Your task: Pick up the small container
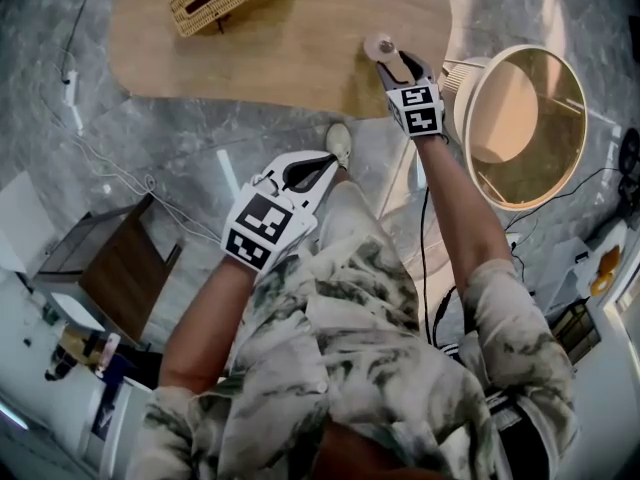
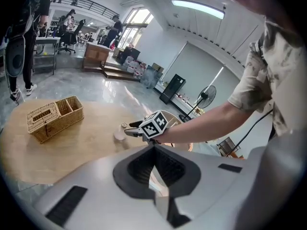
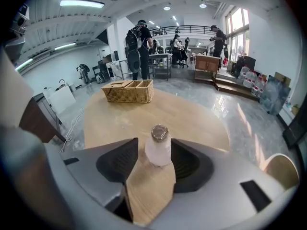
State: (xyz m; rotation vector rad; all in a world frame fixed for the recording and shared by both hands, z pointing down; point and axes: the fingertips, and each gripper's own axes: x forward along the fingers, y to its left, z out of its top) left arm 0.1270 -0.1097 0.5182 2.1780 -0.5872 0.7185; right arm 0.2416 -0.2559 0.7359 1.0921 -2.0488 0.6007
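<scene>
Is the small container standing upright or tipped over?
Upright: the small container stands on its base on the table, cap on top.

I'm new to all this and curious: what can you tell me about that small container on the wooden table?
The small container is a frosted white, plastic-looking jar with a round greyish cap. It stands upright on the light wooden table, near its edge, between the open jaws of the right gripper. Only the table clearly touches it.
</scene>
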